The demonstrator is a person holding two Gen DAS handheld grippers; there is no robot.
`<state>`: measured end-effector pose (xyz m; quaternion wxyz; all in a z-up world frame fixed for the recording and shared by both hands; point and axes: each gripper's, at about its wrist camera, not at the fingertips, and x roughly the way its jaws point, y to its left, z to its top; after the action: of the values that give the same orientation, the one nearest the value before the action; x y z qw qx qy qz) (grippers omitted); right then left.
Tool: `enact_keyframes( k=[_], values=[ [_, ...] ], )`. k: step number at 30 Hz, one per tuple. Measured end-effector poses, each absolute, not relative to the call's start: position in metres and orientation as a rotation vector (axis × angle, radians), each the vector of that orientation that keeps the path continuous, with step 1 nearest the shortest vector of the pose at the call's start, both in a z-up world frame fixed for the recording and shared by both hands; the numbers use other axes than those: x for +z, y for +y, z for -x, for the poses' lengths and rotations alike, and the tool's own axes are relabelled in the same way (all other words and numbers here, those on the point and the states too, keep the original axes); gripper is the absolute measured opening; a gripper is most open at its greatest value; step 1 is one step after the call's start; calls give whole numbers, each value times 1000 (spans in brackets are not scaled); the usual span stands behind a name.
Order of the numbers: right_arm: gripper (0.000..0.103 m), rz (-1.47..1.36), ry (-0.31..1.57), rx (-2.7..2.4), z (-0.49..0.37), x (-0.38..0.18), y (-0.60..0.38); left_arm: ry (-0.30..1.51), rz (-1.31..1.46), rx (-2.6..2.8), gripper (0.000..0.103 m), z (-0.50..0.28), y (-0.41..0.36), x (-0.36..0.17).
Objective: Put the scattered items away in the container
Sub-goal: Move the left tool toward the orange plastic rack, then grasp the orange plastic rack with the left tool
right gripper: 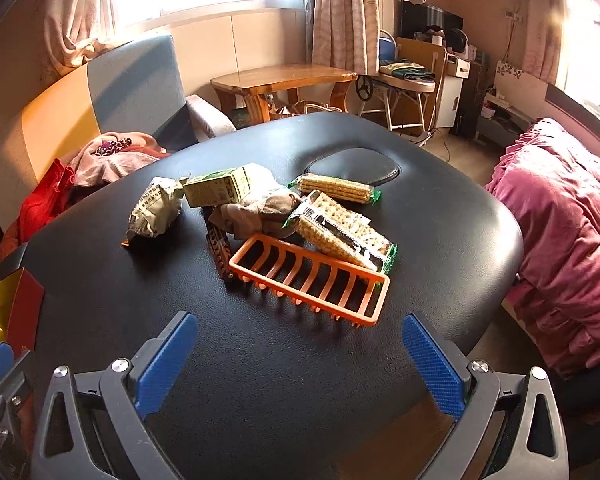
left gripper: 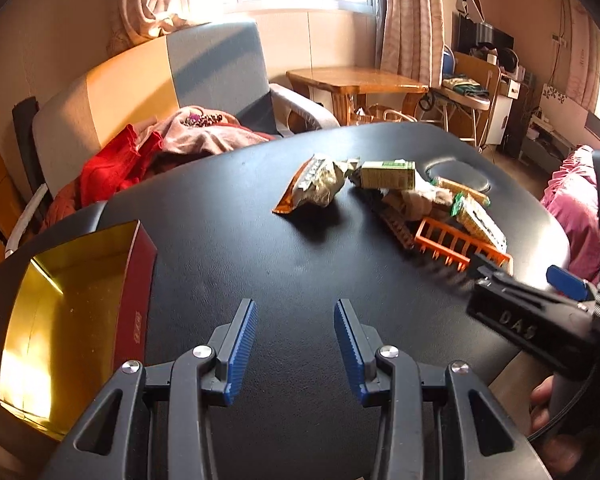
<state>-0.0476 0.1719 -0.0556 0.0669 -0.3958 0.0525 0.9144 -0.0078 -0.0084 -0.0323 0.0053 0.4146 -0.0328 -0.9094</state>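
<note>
A pile of items lies on the black table (right gripper: 260, 360): an orange plastic rack (right gripper: 312, 280), cracker packs (right gripper: 344, 232), a wafer pack (right gripper: 336, 188), a green carton (right gripper: 216, 188), a crumpled snack bag (right gripper: 156, 208), a grey cloth (right gripper: 260, 208) and a brown strip (right gripper: 220, 252). The red box with gold lining (left gripper: 60, 320) stands at the table's left edge. My left gripper (left gripper: 296, 344) is open and empty over bare table beside the box. My right gripper (right gripper: 300, 364) is wide open and empty, just short of the rack; it shows in the left wrist view (left gripper: 488, 272).
A sofa with red and pink clothes (left gripper: 140, 152) stands behind the table on the left. A pink quilt (right gripper: 560, 220) lies to the right. A wooden table (right gripper: 284, 80) and chairs stand farther back. An oval recess (right gripper: 352, 168) marks the table's far end.
</note>
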Motion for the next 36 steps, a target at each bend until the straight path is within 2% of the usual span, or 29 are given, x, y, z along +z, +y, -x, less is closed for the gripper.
enact_keyframes(
  k=[8, 13, 22, 27, 36],
  values=[
    [103, 1289, 349, 3028, 54, -66, 196, -179, -1439, -2820, 41, 12, -9, -72],
    [103, 1486, 512, 3107, 86, -75, 210, -181, -1564, -2774, 41, 19, -15, -100],
    [103, 1732, 374, 3051, 141, -100, 189, -71, -1608, -2785, 44, 25, -33, -115],
    [103, 1859, 449, 3020, 141, -115, 173, -39, -1597, -2815, 46, 22, -39, -116],
    [103, 2092, 876, 3118, 123, -117, 117, 72, -1585, -2882, 53, 13, -51, -118]
  ],
)
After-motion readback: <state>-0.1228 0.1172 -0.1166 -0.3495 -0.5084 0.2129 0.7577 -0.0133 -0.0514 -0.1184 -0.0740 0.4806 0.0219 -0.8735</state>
